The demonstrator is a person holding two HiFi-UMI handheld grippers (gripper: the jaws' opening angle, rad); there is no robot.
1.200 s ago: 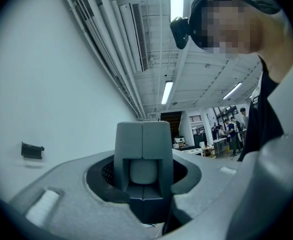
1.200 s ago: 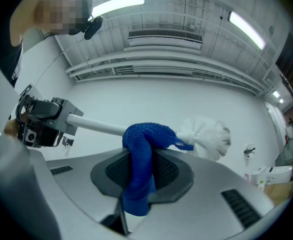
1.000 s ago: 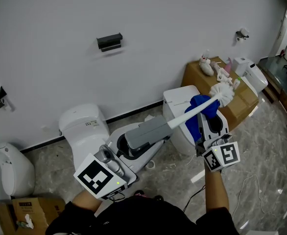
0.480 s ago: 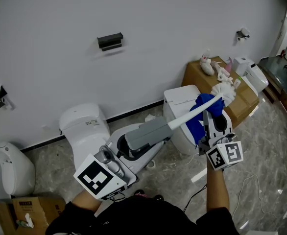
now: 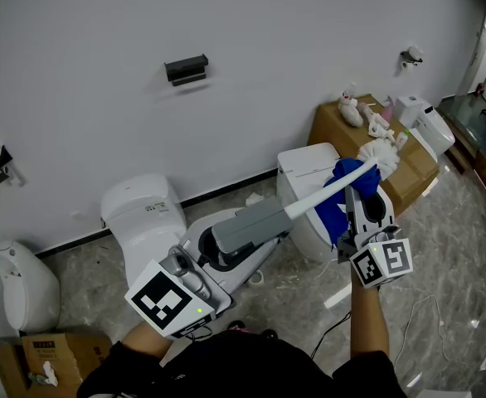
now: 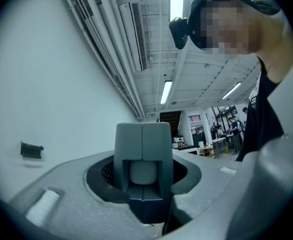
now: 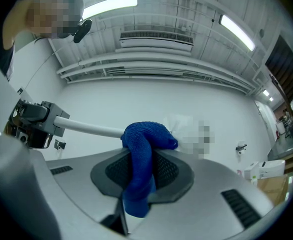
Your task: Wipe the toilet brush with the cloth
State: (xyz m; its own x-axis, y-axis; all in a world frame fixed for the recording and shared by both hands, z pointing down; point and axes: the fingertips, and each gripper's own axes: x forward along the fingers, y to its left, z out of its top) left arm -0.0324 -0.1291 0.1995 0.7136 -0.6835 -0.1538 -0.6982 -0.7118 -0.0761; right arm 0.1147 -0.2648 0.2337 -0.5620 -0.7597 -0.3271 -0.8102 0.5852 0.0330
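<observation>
The toilet brush has a grey grip (image 5: 251,225), a white shaft (image 5: 322,193) and white bristles (image 5: 379,157); it slants up to the right in the head view. My left gripper (image 5: 225,244) is shut on the grey grip (image 6: 142,151), which stands upright between its jaws. A blue cloth (image 5: 340,199) is draped over the shaft right beside the bristles. My right gripper (image 5: 362,196) is shut on the cloth's lower part (image 7: 138,184). In the right gripper view the cloth's top (image 7: 147,135) folds over the shaft (image 7: 89,128), and the bristles (image 7: 182,126) show partly behind it.
A white toilet (image 5: 142,212) stands below my left gripper, and a second white unit (image 5: 303,168) sits under the brush. A cardboard box (image 5: 336,129) with small items is against the wall. A black holder (image 5: 186,69) hangs on the wall. A white bin (image 5: 23,287) stands at the left.
My right gripper has shifted slightly, carrying the cloth a little along the shaft toward the bristles. The left gripper and the brush have stayed in place.
</observation>
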